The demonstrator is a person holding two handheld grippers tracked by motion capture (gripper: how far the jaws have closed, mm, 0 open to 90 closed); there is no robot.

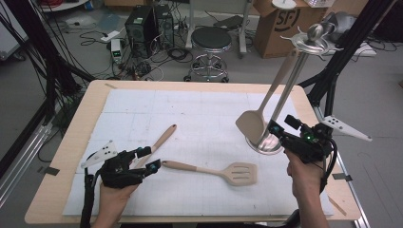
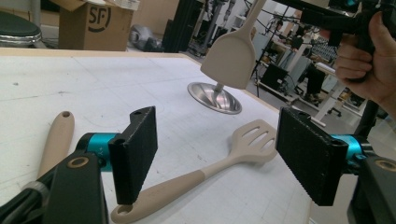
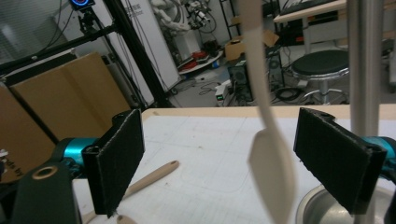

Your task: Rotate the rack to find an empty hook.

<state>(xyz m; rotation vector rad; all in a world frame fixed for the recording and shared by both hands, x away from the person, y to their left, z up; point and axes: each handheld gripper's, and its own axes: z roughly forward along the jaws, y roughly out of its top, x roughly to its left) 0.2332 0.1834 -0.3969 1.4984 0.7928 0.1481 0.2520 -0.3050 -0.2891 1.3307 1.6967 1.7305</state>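
High view: beige slotted spatula [image 1: 223,172] lies flat beside open left tool [image 1: 147,159].

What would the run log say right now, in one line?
left gripper: open by slotted spatula | right gripper: open near hung spatula on rack | wooden handle: on table

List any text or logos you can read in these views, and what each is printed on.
"SF": black logo on the cardboard box behind the table, also seen in the left gripper view.
Green lit display on the small device on the floor: too small to read.
Nothing else is legible.
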